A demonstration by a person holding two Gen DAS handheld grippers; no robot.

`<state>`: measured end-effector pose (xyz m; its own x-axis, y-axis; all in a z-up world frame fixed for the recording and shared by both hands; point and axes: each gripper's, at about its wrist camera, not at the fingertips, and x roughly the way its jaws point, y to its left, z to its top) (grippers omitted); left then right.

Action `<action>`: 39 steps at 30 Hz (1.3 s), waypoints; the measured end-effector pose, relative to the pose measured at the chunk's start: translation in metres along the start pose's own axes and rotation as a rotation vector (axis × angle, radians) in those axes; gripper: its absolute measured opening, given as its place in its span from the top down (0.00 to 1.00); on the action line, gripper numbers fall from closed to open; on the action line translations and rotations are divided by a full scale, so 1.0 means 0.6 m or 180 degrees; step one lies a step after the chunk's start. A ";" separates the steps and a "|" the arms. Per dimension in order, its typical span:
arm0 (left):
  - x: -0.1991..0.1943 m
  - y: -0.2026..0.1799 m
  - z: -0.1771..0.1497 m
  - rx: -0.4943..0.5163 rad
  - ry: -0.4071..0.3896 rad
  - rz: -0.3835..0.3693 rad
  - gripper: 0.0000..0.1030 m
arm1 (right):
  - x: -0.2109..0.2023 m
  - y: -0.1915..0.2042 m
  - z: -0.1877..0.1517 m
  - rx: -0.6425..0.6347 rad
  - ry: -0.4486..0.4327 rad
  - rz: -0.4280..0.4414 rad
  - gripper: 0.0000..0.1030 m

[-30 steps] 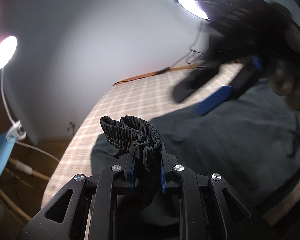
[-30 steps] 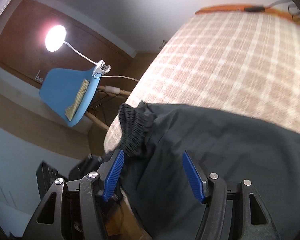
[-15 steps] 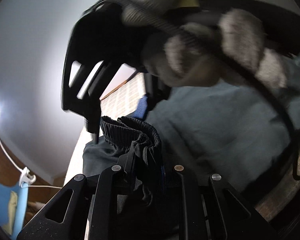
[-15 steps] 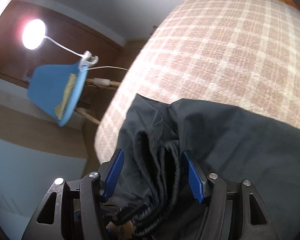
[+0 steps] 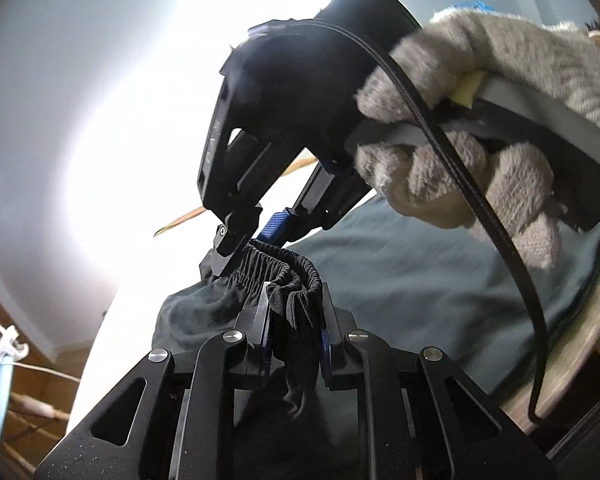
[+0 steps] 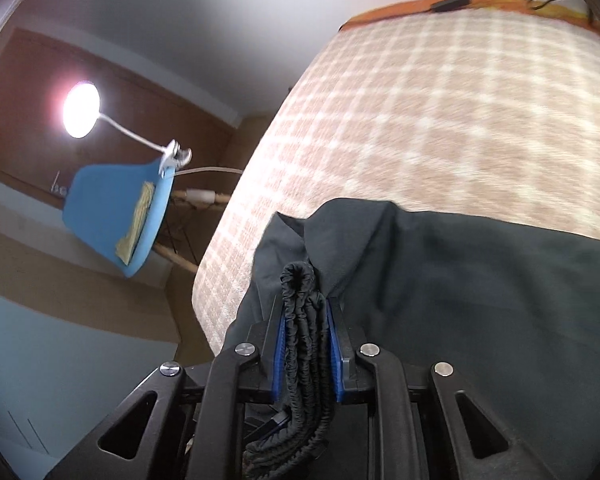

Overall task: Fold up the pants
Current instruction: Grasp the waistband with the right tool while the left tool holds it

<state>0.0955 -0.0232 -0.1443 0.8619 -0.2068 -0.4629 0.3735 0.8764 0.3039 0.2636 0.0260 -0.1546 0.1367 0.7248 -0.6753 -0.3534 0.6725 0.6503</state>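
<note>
The dark pants [image 6: 480, 288] lie spread on a checked bed cover [image 6: 420, 120]. My left gripper [image 5: 294, 304] is shut on a bunched part of their black elastic waistband [image 5: 276, 268], lifted a little off the bed. In the right wrist view, my right gripper [image 6: 305, 320] has its jaws closing, and the blue pads [image 6: 281, 340] press on another gathered stretch of the waistband [image 6: 300, 280]. The left wrist view shows the right gripper [image 5: 248, 246] just beyond the left one on the same waistband, held by a grey gloved hand [image 5: 460, 184].
The bed's left edge drops to a wooden floor. There a blue chair [image 6: 116, 212] stands with a clip lamp [image 6: 82, 110] on it. A black cable [image 6: 452, 2] lies along the orange far edge of the bed. The pants' legs [image 5: 420, 280] stretch away to the right.
The right gripper came over beside the left one and closed its jaws on the bunched waistband. The left gripper kept its hold and rose a little with the cloth.
</note>
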 end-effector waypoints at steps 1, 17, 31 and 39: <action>-0.001 -0.007 0.009 0.0002 -0.0023 -0.0048 0.84 | -0.012 -0.004 -0.002 0.0016 -0.0036 -0.0006 0.84; -0.007 -0.124 0.089 0.0198 -0.0274 -0.0704 0.84 | -0.189 -0.092 -0.074 0.0180 -0.0524 -0.0313 0.84; 0.023 -0.190 0.091 0.0501 -0.0180 -0.1169 0.84 | -0.259 -0.197 -0.151 0.0372 -0.0538 -0.0625 0.64; 0.035 -0.208 0.100 0.0532 -0.0163 -0.1205 0.84 | -0.263 -0.213 -0.175 0.0290 -0.0448 -0.0709 0.61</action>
<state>0.0876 -0.1633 -0.1420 0.6673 -0.5260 -0.5273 0.7143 0.6526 0.2530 0.1900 -0.1902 -0.1677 0.3312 0.5670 -0.7542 -0.2164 0.8236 0.5242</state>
